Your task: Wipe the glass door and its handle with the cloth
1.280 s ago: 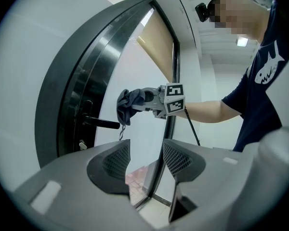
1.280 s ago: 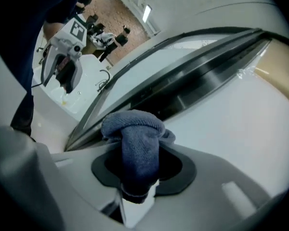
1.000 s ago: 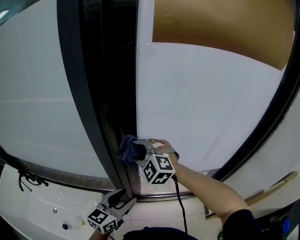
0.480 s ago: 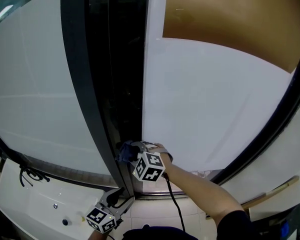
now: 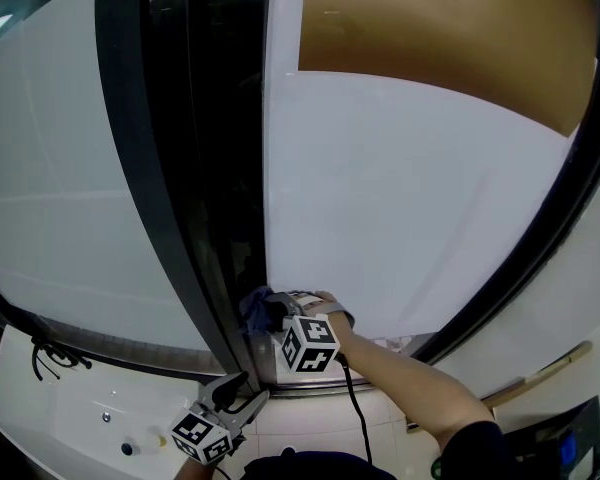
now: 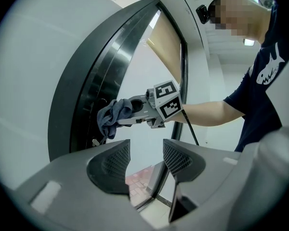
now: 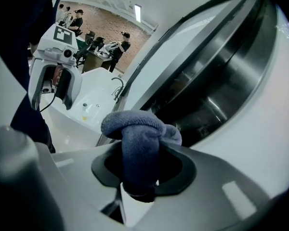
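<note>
My right gripper (image 5: 278,313) is shut on a bunched blue-grey cloth (image 5: 259,307), which it presses against the dark vertical frame (image 5: 215,198) at the left edge of the frosted glass door (image 5: 400,218), low down. In the right gripper view the cloth (image 7: 137,138) bulges out between the jaws, next to the shiny metal edge (image 7: 221,81). The left gripper view shows the right gripper (image 6: 127,113) and the cloth (image 6: 111,117) from below. My left gripper (image 5: 238,393) hangs open lower down, holding nothing. No door handle is plainly visible.
A white basin counter (image 5: 80,418) lies at the lower left. A brown panel (image 5: 440,38) shows behind the upper glass. Tiled floor (image 5: 310,433) sits under the door. People stand far off in a brick-walled room (image 7: 111,37).
The right gripper with the cloth dipped slightly lower along the dark frame half a second ago and now sits a touch higher again. The left gripper has barely moved.
</note>
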`<state>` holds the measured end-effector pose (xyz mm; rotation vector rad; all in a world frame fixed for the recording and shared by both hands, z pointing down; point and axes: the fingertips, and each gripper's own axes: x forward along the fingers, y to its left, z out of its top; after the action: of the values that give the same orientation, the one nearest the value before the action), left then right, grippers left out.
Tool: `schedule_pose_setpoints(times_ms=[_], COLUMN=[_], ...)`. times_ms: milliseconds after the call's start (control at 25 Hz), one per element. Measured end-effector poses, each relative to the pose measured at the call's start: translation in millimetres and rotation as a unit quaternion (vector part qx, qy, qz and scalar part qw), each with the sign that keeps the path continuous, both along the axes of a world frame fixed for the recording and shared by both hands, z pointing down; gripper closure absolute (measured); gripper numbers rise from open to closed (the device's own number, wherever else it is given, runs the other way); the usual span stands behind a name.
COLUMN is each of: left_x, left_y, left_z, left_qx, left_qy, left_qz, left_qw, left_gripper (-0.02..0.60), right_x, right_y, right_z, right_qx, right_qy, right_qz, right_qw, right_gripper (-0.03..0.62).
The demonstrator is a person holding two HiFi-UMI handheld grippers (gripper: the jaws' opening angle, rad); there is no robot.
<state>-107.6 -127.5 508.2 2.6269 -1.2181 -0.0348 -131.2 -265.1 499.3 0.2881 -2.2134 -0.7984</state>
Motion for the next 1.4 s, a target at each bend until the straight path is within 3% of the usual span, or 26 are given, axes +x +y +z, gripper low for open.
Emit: schedule_pose_setpoints(times_ms=[1000, 1160, 1400], left_x=[12.7, 9.5, 5.4], left_y=[7.1, 6.7, 6.8], left_z=[0.6, 0.9, -0.5], left_qx=[0.003, 0.001, 0.001], left_qy=[-0.002, -0.002, -0.005], left_qz=[0.017, 0.015, 0.009], left_qw=[0.9999, 0.9999, 0.9999], left_gripper=[0.371, 0.371, 0.371], right_x=[82.8, 69.7, 19.3], right_y=[-14.7, -0.7, 22.4], right_z=[7.2, -7.5, -15.2], right_qx=[0.007, 0.018, 0.048], right_qy=[0.006, -0.016, -0.022], right_qz=[0.07, 0.052, 0.0], right_qw=[0.998, 0.998, 0.999], right_gripper=[0.469, 0.47, 0.468])
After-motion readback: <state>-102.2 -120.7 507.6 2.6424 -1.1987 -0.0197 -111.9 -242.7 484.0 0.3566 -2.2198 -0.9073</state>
